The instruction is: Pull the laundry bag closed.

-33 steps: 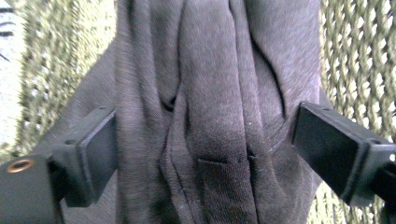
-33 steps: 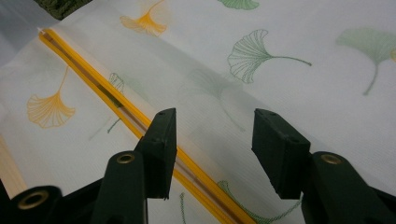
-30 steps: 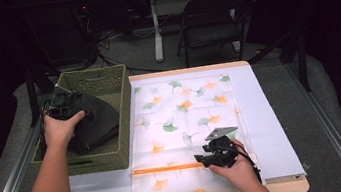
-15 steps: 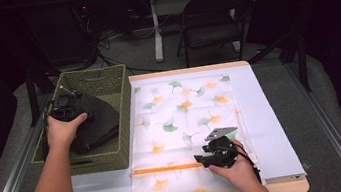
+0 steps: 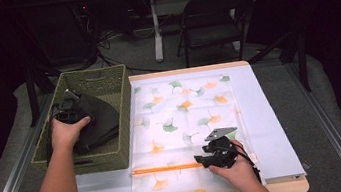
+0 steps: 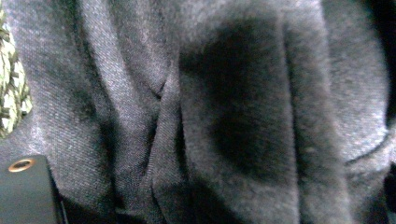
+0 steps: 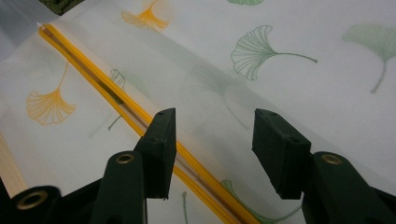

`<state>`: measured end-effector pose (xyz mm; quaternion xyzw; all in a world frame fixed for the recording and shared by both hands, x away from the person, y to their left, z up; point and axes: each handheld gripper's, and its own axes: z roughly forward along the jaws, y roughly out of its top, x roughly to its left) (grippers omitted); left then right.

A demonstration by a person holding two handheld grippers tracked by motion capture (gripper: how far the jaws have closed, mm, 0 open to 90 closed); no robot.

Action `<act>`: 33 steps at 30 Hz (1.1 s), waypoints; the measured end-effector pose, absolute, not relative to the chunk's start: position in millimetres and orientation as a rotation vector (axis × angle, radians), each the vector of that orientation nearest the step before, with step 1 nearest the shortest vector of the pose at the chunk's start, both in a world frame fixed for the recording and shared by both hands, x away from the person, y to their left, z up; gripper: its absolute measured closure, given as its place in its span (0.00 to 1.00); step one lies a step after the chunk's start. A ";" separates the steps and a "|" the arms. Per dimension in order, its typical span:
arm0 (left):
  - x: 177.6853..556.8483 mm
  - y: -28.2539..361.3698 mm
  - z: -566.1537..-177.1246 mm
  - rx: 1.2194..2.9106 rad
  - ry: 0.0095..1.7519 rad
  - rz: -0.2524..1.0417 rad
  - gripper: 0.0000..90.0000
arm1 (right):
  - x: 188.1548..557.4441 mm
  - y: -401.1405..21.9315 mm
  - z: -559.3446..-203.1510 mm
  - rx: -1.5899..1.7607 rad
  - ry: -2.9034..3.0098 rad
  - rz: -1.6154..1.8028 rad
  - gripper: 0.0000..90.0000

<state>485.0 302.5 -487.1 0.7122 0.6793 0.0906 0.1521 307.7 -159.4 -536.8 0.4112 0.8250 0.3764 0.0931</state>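
Dim workroom table [image 5: 272, 112] | left gripper [image 5: 66, 112], jaw state unclear, buried in dark garment [image 5: 95, 121] in basket [image 5: 98, 79] | right gripper [image 7: 210, 140] spread over laundry bag's [image 5: 187, 119] orange zipper [image 7: 93, 79] | risk: fabric snags on basket, bag slides unpinned.

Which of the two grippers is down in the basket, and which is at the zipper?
The left gripper is in the green woven basket, against the dark cloth. The right gripper sits at the bag's orange zipper, jaws open.

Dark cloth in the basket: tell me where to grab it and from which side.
Take the dark cloth at a raised fold on top, coming down from above. It lies bunched in ridges inside the woven basket, whose walls block a sideways approach. The left gripper already sits right against those folds.
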 end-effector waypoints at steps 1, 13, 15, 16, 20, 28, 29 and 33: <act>484.5 303.7 -488.3 2.038 1.945 0.261 0.13 | 307.7 -159.4 -536.9 1.221 2.449 1.117 0.55; 484.5 300.7 -492.9 2.085 1.934 0.261 0.13 | 307.8 -158.8 -537.3 1.215 2.451 1.116 0.55; 484.5 300.7 -492.9 2.085 1.934 0.261 0.13 | 307.6 -158.6 -537.3 1.217 2.452 1.120 0.55; 484.5 299.9 -494.2 2.086 1.937 0.264 0.13 | 307.6 -158.6 -537.3 1.217 2.452 1.120 0.55; 485.2 298.0 -496.0 2.094 1.943 0.273 0.13 | 307.8 -158.3 -537.6 1.212 2.450 1.116 0.55; 484.7 297.2 -496.9 2.115 1.937 0.294 0.15 | 308.3 -159.2 -538.0 1.212 2.453 1.114 0.55; 484.5 297.0 -496.9 2.116 1.936 0.299 0.16 | 308.3 -159.3 -538.0 1.215 2.453 1.114 0.55; 484.0 295.6 -497.5 2.125 1.938 0.322 0.17 | 308.0 -159.7 -537.6 1.217 2.452 1.115 0.55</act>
